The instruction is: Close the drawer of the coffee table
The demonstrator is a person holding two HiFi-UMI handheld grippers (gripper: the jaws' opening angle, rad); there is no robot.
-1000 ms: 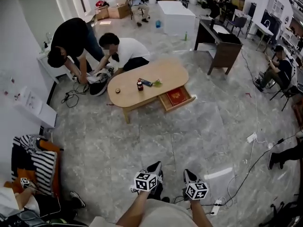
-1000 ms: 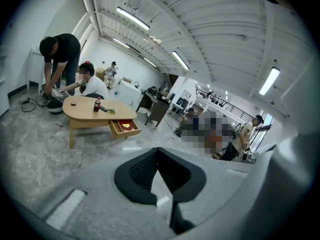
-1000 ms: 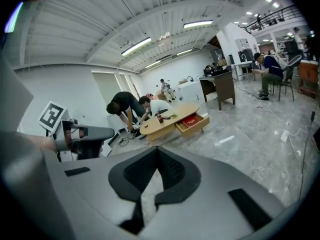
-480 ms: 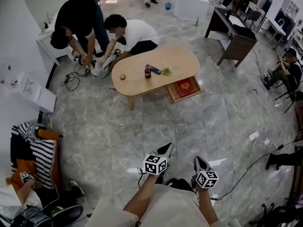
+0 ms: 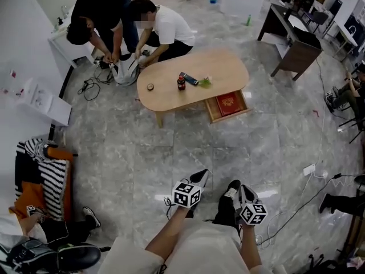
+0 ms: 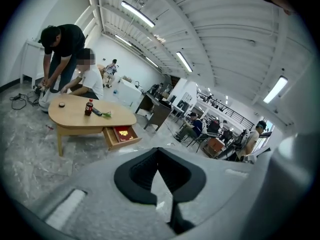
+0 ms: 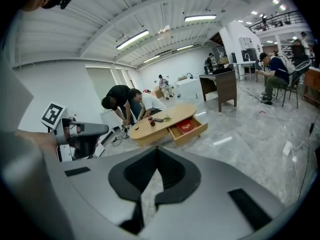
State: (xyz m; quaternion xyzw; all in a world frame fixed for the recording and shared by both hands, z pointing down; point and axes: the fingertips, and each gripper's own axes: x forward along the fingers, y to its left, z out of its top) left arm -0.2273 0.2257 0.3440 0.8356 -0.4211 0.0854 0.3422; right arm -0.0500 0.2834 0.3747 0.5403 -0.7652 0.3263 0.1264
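Head view: the left gripper (image 5: pixel 201 177) and the right gripper (image 5: pixel 242 189) are hanging low in the frame's lower centre, close side by side above the grey tiled floor (image 5: pixel 171 153), touching nothing. The coffee table (image 5: pixel 222 67) is standing well apart from them in the upper centre, and its drawer (image 5: pixel 231 116) is projecting open from the table's right end, showing a red book (image 5: pixel 229 103) lying inside it; a bottle (image 5: pixel 181 83) is standing upright on the tabletop. Left gripper view: the left gripper's (image 6: pixel 158 151) black jaws are meeting at their tips and gripping nothing, while the coffee table (image 6: pixel 75 116) and its open drawer (image 6: pixel 125 143) are lying far off in the left half of the frame. Right gripper view: the right gripper's (image 7: pixel 157 150) jaws are likewise pressing tip to tip with nothing caught between them, and the open drawer (image 7: pixel 192 133) is sitting just above them in the centre of the frame, distant across bare floor.
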